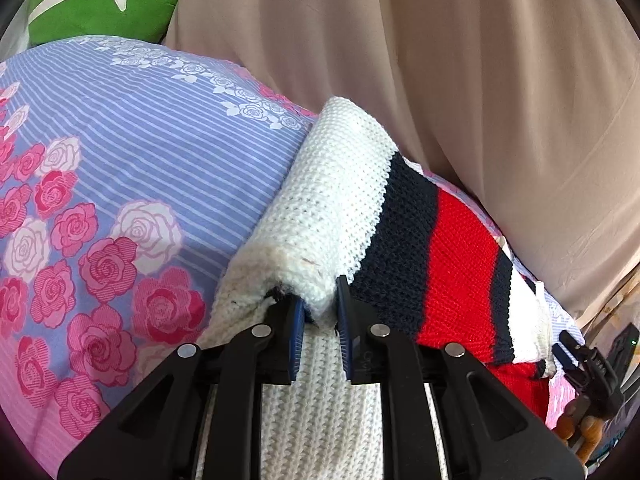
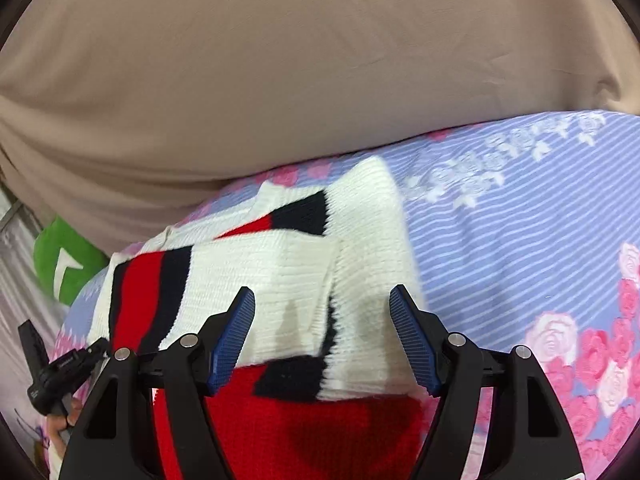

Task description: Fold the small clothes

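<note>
A: Starting nearest the left lens, the left gripper (image 1: 322,312) has its blue ribbed pads nearly together on a bunched edge of the white, navy and red striped knitted sweater (image 1: 344,200). Isn't that a thin hold?

B: It looks thin; only a small pinch of white knit sits between the pads, and loose stitches could slide out if the fold is pulled hard.

A: And the right gripper (image 2: 322,334)?

B: Wide apart, gripping nothing, poised over the partly folded sweater (image 2: 280,272) (its jaws straddle the white panel). Closing there may catch several layers and drag the fold askew.

A: Farther out?

B: The sweater lies on the lilac striped bedsheet with pink roses (image 1: 140,152), near the beige fabric backdrop (image 1: 480,80); the soft sheet could bunch underneath.
</note>
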Demonstrator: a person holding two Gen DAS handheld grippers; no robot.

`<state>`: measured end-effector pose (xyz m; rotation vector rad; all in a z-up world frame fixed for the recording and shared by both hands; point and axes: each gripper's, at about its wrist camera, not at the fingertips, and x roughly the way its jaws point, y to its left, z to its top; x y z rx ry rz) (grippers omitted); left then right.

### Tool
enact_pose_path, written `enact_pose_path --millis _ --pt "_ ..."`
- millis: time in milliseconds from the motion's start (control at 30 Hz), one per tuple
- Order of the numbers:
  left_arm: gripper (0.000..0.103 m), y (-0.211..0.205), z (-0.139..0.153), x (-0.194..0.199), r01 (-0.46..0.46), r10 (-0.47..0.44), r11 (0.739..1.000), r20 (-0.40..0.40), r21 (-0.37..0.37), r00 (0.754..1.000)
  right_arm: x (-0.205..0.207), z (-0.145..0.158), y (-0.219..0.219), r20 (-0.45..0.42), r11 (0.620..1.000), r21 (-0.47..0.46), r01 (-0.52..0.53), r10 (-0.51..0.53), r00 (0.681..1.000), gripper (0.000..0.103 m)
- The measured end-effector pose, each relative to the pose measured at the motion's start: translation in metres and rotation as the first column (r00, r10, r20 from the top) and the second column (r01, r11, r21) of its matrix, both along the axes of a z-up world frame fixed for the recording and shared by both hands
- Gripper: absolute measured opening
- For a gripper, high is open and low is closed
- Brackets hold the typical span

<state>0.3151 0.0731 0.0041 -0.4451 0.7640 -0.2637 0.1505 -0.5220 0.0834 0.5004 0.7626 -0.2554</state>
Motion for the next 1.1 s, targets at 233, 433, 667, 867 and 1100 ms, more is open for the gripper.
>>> enact_pose_path --millis 233,433,667,867,1100 --pt "0.013 -0.001 0.002 -0.002 -0.001 0.001 1.0 0.008 0.016 1.0 -0.022 0.031 0.004 0.115 0.997 -0.061 -0.037 0.044 0.992 0.004" --pt "0.013 -0.006 0.002 -0.001 0.011 -0.011 0.999 -0.002 0.033 1.0 -0.013 -0.009 0.001 -0.103 0.99 -0.127 -0.069 0.056 0.993 0.004" --pt "0.013 -0.008 0.003 0.002 0.01 -0.01 0.999 -0.005 0.036 1.0 -0.002 0.058 0.048 0.094 0.988 -0.088 -0.125 0.133 0.987 0.014" --pt "0.013 -0.008 0.002 0.004 0.011 -0.011 1.0 -0.008 0.018 1.0 0.103 0.03 0.166 -0.007 0.894 0.001 -0.447 0.447 0.894 0.013" --pt "0.013 -0.004 -0.001 0.007 0.016 -0.016 1.0 -0.012 0.001 1.0 0.203 -0.024 0.224 -0.155 0.876 -0.001 -0.482 0.476 0.866 0.0"
